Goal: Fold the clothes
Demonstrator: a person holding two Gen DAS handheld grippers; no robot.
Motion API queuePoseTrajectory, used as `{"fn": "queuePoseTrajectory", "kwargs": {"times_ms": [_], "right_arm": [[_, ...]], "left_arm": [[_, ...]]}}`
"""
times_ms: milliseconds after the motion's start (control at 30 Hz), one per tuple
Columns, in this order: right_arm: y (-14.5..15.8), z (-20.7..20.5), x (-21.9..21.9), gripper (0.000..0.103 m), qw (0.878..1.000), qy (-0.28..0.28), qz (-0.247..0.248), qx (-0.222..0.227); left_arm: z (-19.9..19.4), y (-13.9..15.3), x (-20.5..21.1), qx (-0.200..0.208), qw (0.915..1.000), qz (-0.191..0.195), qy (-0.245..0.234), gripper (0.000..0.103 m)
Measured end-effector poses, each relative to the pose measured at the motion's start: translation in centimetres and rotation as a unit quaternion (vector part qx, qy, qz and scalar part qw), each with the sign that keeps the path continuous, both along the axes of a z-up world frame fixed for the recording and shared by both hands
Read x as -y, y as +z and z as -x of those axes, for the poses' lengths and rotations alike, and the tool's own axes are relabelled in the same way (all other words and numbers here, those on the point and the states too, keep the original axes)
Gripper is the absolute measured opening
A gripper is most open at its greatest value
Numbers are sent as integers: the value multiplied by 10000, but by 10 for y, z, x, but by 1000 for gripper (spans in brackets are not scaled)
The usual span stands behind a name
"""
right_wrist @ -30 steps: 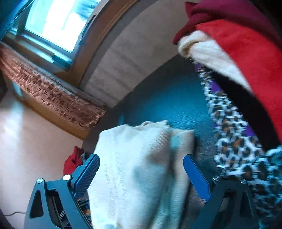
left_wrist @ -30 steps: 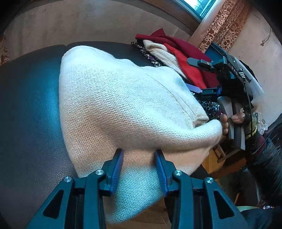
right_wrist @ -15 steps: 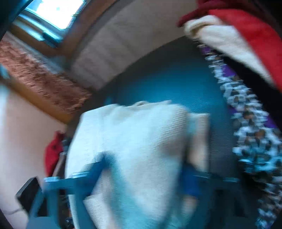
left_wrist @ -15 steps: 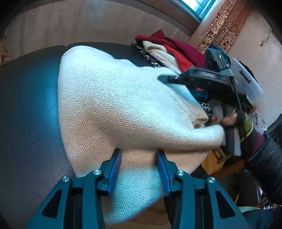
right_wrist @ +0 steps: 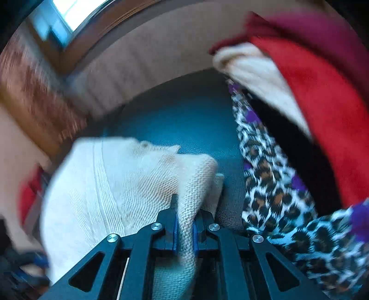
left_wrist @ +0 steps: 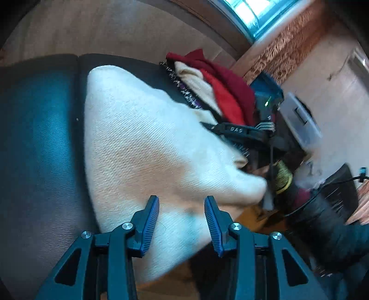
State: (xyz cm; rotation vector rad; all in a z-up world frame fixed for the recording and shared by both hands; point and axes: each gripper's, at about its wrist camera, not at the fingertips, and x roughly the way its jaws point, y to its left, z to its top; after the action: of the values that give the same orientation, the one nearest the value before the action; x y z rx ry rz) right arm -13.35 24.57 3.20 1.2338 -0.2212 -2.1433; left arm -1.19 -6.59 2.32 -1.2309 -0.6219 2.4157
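Dark leather sofa seat [left_wrist: 39,143], beige backrest [left_wrist: 96,30], bright window [left_wrist: 251,13], patterned curtain [left_wrist: 283,50]

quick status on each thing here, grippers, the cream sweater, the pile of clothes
left gripper: open, fingers either side of the sweater's near edge
right gripper: shut on a fold of the cream sweater
cream sweater: partly folded on the dark cushion, one end pinched
clothes pile: unfolded, heaped beside the sweater

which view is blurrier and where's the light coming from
Right wrist view: blurrier, smeared at the edges, sharp only near the right hand-held gripper pinching the cream sweater; daylight from the window top left. Left wrist view: sharper on the knit, motion blur on the right side; window overexposed top right; strong fisheye bending in both.
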Motion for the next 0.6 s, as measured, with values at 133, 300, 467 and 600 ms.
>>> {"fn": "queuePoseTrajectory", "kwargs": {"times_ms": [133,300,467,600], "right_arm": [[-1,3,1,8,9998,181,34,16],[-8,10,-3,8,9991,201,324,201],[-10,9,-6,10,9989,270,321,224],[3,10,-6,21,9994,317,136,91]], "left_arm": [[-5,13,-27,-116,9996,-39,-266,41],[-2,-8,-78,326,9950,296,-898,40],[-5,-6,-129,225,9795,925,-1777,40],[-16,5,-102,67,9883,726,-1337,38]]}}
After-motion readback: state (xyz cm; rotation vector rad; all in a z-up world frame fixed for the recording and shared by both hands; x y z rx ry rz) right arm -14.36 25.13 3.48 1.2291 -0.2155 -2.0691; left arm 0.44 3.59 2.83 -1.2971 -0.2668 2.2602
